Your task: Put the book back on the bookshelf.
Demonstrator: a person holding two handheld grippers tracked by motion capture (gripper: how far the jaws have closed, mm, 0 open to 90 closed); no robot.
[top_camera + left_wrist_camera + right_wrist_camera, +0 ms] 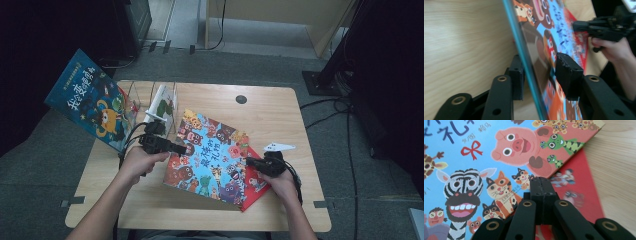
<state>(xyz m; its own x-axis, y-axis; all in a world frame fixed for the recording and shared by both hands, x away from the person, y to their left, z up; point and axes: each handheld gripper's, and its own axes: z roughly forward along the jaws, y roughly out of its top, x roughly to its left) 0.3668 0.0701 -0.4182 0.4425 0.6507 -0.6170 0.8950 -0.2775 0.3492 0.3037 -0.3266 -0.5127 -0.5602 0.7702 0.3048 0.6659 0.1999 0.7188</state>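
Lifting one edge of the animal picture book (212, 152) off the wooden table (280, 115) with the left gripper (186, 148).

From where I stand, that book's left edge sits between the left gripper's two black pads (569, 72), one on the cover and one underneath, and they look clamped on it, so the book tilts up on that side. The right gripper (248, 161) has its jaws pressed together, tip resting on the book's right edge, just above a red book (257, 182) lying beneath. Further left, a blue book (90, 100) leans against a clear rack (150, 97).
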